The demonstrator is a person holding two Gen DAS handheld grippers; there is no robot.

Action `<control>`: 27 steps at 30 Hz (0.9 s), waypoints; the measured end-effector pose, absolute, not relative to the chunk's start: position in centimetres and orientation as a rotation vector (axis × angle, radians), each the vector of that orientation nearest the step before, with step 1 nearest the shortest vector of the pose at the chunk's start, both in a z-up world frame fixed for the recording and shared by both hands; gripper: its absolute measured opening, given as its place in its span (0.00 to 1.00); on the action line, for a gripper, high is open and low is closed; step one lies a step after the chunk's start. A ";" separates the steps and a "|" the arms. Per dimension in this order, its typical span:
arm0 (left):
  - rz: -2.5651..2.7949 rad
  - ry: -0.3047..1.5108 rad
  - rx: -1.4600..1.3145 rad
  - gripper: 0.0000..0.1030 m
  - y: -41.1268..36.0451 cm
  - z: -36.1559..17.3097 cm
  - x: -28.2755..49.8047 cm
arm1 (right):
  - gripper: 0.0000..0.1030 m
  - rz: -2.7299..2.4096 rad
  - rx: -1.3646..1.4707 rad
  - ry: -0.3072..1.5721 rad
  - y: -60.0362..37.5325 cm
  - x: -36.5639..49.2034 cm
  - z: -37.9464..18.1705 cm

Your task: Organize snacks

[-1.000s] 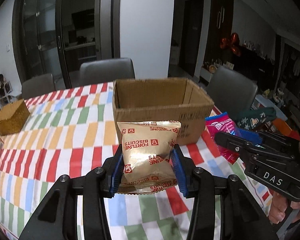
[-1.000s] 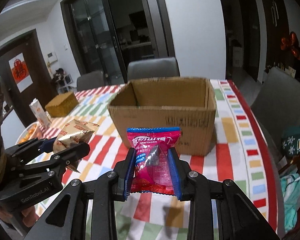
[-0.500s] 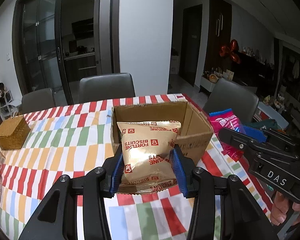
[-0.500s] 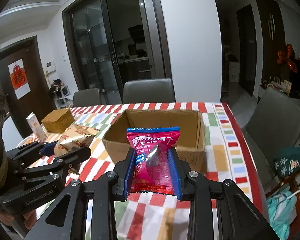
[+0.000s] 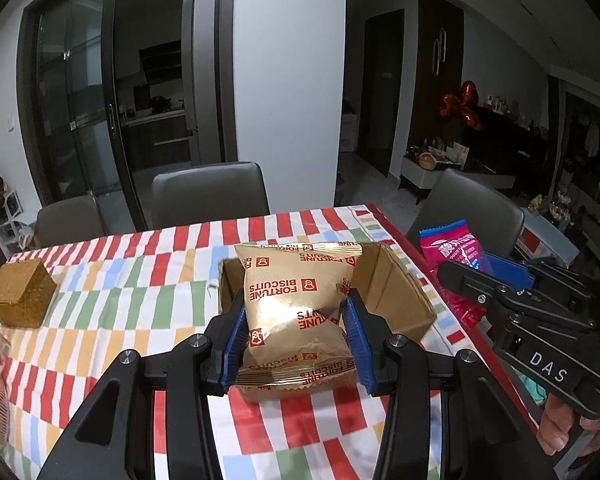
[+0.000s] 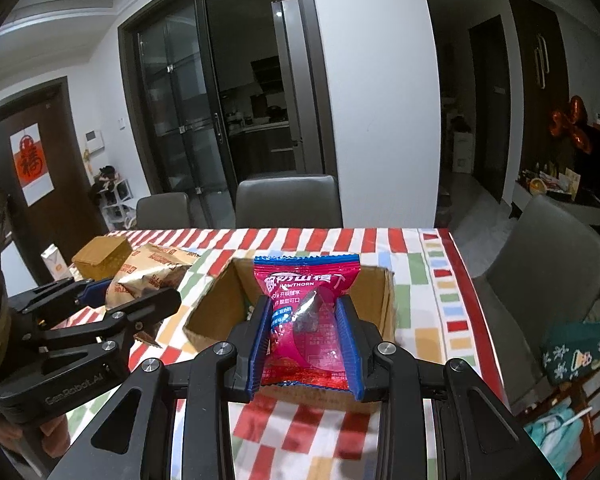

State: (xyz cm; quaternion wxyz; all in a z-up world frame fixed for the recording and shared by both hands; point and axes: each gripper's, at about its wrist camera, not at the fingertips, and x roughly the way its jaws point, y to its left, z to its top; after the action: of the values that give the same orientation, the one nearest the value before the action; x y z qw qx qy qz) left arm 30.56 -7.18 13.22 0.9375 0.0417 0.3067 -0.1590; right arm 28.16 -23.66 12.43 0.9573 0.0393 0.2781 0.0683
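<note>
My left gripper (image 5: 294, 344) is shut on a gold Fortune Biscuits packet (image 5: 296, 312) and holds it above the near side of an open cardboard box (image 5: 392, 292) on the striped tablecloth. My right gripper (image 6: 306, 344) is shut on a pink hawthorn snack packet (image 6: 306, 320) and holds it over the same box (image 6: 216, 312). The right gripper with its pink packet (image 5: 456, 264) shows at the right of the left wrist view. The left gripper with the gold packet (image 6: 148, 276) shows at the left of the right wrist view.
A woven brown box (image 5: 20, 296) sits at the table's far left, also in the right wrist view (image 6: 100, 260). A small carton (image 6: 56, 268) stands beside it. Grey chairs (image 5: 210, 192) line the far edge and right side (image 6: 540, 272). The table's right edge is near the box.
Both grippers have risen with their packets, so I look down into the box from higher up. Both packets now hang over the box opening.
</note>
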 end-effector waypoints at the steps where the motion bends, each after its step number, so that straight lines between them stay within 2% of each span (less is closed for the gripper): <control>1: -0.327 0.629 0.086 0.44 -7.2 13.3 30.9 | 0.33 0.133 0.076 0.562 -23.7 28.6 12.5; 7: -0.323 0.683 0.069 0.46 -7.7 13.6 34.8 | 0.33 0.130 0.052 0.587 -23.6 31.1 13.1; 8: -0.314 0.696 0.066 0.49 -7.8 13.5 35.7 | 0.33 0.123 0.052 0.594 -23.5 31.6 13.2; 9: -0.308 0.708 0.065 0.59 -7.8 13.6 36.2 | 0.34 0.118 0.055 0.600 -23.5 32.2 13.3; 10: -0.300 0.714 0.065 0.64 -7.8 13.6 36.7 | 0.39 0.112 0.059 0.611 -23.5 32.7 13.3; 11: -0.294 0.713 0.066 0.64 -7.8 13.6 36.9 | 0.49 0.107 0.064 0.625 -23.6 33.0 13.3; 13: -0.268 0.707 0.066 0.67 -7.6 13.6 37.0 | 0.53 0.094 0.075 0.637 -23.8 33.3 13.3; 17: -0.240 0.672 0.073 0.71 -6.8 13.4 35.4 | 0.53 0.067 0.055 0.623 -24.0 32.6 13.4; 27: -0.191 0.548 0.110 0.84 -5.6 13.2 28.1 | 0.64 0.058 0.030 0.565 -23.7 27.0 12.8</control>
State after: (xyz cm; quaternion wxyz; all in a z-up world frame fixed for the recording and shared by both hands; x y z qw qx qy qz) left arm 28.13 -5.60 13.25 0.9568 0.0543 0.2699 -0.0940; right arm 26.97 -23.71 12.81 0.9598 0.0148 0.2789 0.0286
